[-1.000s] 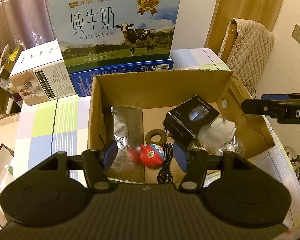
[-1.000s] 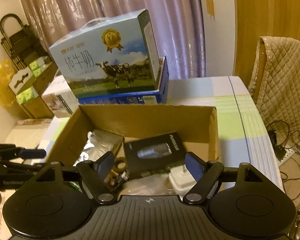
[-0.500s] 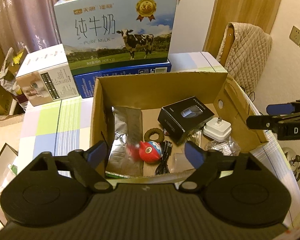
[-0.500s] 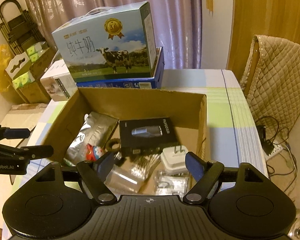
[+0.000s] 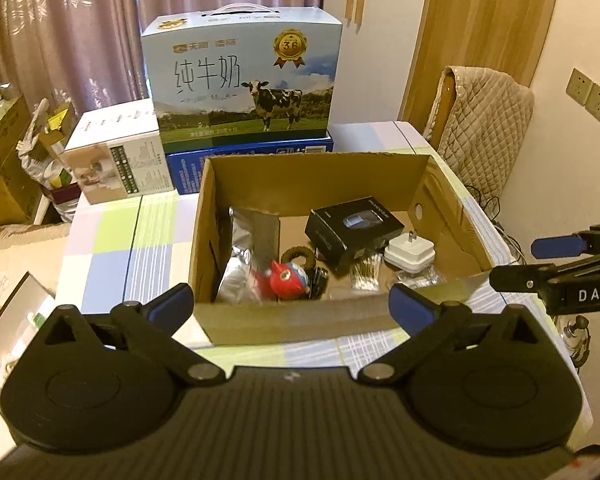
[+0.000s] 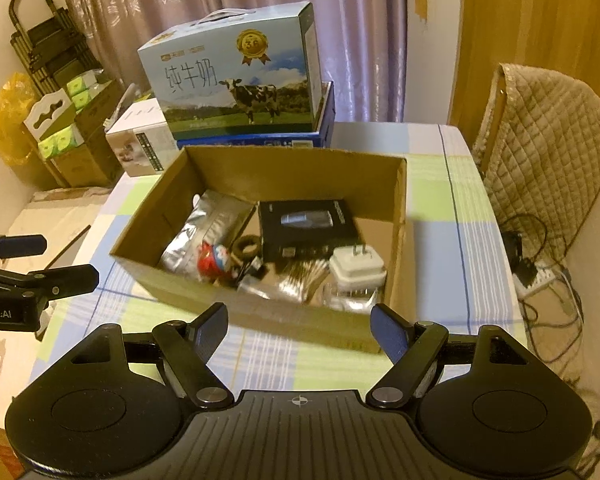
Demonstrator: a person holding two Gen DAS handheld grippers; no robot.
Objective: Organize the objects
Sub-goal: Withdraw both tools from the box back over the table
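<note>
An open cardboard box [image 5: 300,322] [image 6: 340,168] stands on the checked tablecloth. Inside lie a silver foil pouch [image 5: 246,256] [image 6: 206,232], a red and blue toy [image 5: 286,280] [image 6: 212,262], a brown ring [image 5: 298,258], a black product box [image 5: 352,228] [image 6: 304,228], a white plug adapter [image 5: 410,254] [image 6: 356,268] and cotton swabs [image 5: 366,276]. My left gripper [image 5: 290,306] is open and empty, in front of the box's near wall. My right gripper [image 6: 300,326] is open and empty, also in front of the box.
A milk carton case [image 5: 244,84] [image 6: 236,76] sits on a blue box behind the cardboard box, with a white box [image 5: 116,152] to its left. A padded chair [image 6: 548,136] stands on the right. Cables and a power strip [image 6: 540,276] lie on the floor.
Both grippers have drawn back and up out of the box. The left gripper's jaws have opened wider. The items stay in the box.
</note>
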